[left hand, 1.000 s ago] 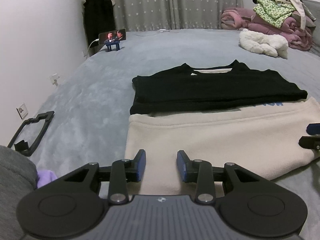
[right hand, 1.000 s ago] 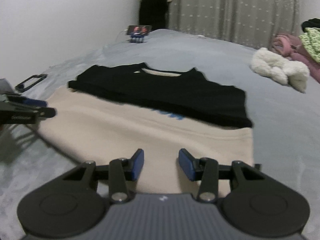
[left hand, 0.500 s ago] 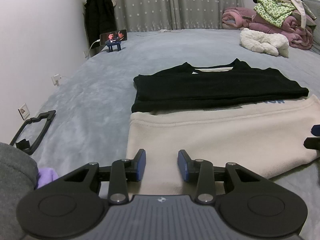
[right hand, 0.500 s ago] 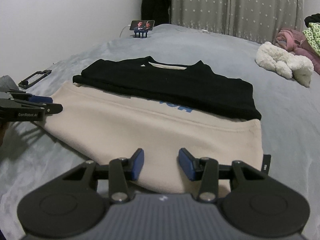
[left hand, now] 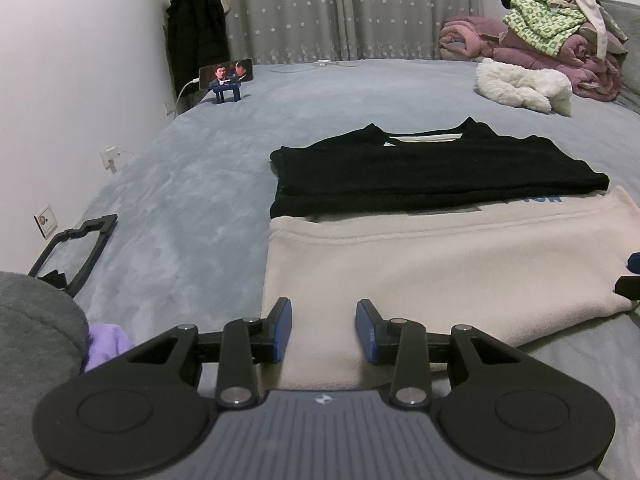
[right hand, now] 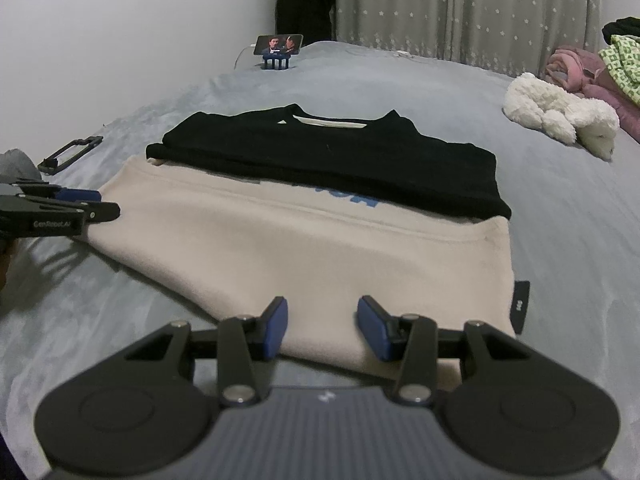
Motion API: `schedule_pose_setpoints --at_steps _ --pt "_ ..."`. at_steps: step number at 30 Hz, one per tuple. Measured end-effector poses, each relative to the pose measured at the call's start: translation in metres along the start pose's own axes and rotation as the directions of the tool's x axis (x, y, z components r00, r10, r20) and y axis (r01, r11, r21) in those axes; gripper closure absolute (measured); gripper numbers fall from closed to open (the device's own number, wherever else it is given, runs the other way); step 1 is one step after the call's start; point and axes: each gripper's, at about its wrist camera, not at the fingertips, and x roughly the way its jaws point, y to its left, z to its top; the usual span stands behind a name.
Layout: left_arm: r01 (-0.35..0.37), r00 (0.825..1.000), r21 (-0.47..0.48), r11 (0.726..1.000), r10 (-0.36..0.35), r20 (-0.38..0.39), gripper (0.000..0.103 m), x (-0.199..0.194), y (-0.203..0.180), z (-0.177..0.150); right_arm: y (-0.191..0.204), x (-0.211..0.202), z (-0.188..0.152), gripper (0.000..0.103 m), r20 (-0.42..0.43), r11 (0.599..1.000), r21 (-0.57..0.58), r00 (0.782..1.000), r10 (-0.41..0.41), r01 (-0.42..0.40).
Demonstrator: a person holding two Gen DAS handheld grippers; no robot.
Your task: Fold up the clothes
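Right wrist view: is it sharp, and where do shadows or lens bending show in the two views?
Right wrist view: slightly soft, and the left gripper casts a dark shadow on the bed. Left wrist view: sharper; the phone screen glows brightly; the wall edge curves from the fisheye lens, and the corners are black.

Bed (left hand: 208,184): left side open, bare grey cover. Obstacles: black frame (left hand: 72,252) at left edge; phone stand (left hand: 227,80) far-left corner; clothes pile (left hand: 560,48) far-right corner.
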Motion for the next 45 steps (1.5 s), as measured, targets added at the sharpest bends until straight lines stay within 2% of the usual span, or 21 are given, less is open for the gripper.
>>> schedule_pose_setpoints --at_steps 4,8,13,24,27,31,35,37,40,45 --pt "0.004 1.000 -0.006 1.000 -0.004 0.003 0.067 -0.007 0.007 -0.002 -0.007 -0.006 -0.002 0.062 0.000 1.000 0.018 1.000 -0.001 0.001" --pt "-0.036 0.999 -0.013 0.999 0.036 -0.004 0.066 -0.011 0.015 -0.004 -0.026 -0.016 -0.006 0.061 0.000 0.997 0.067 0.999 -0.034 0.034" --pt "-0.004 1.000 -0.089 0.996 0.002 -0.029 0.065 -0.016 0.033 -0.006 -0.048 -0.027 -0.014 0.061 -0.010 0.990 0.118 0.997 -0.074 0.075" --pt "0.002 0.999 -0.087 0.996 -0.005 -0.033 0.065 -0.025 0.037 -0.011 -0.064 -0.041 -0.021 0.063 -0.014 0.982 0.168 0.997 -0.079 0.081" --pt "0.015 0.999 -0.099 0.995 -0.019 -0.036 0.066 -0.029 0.039 -0.009 -0.064 -0.045 -0.022 0.058 -0.007 0.982 0.157 0.995 -0.104 0.104" --pt "0.044 0.998 -0.089 0.995 -0.047 -0.029 0.066 -0.036 0.036 -0.009 -0.070 -0.052 -0.024 0.058 0.000 0.978 0.163 0.992 -0.129 0.128" --pt "0.052 0.998 -0.078 0.996 -0.055 -0.040 0.066 -0.035 0.032 -0.009 -0.065 -0.053 -0.028 0.054 -0.019 0.988 0.118 0.995 -0.093 0.095" --pt "0.053 0.997 -0.082 0.995 -0.056 -0.046 0.066 -0.034 0.032 -0.009 -0.056 -0.052 -0.030 0.053 -0.021 0.994 0.061 0.996 -0.089 0.090" --pt "0.053 0.997 -0.081 0.995 -0.057 -0.050 0.066 -0.033 0.031 -0.009 -0.041 -0.051 -0.031 0.049 -0.003 0.993 -0.039 0.993 -0.114 0.114" --pt "0.051 0.997 -0.077 0.996 -0.055 -0.053 0.066 -0.033 0.029 -0.008 -0.018 -0.049 -0.033 0.047 0.038 0.972 -0.184 0.989 -0.144 0.148"
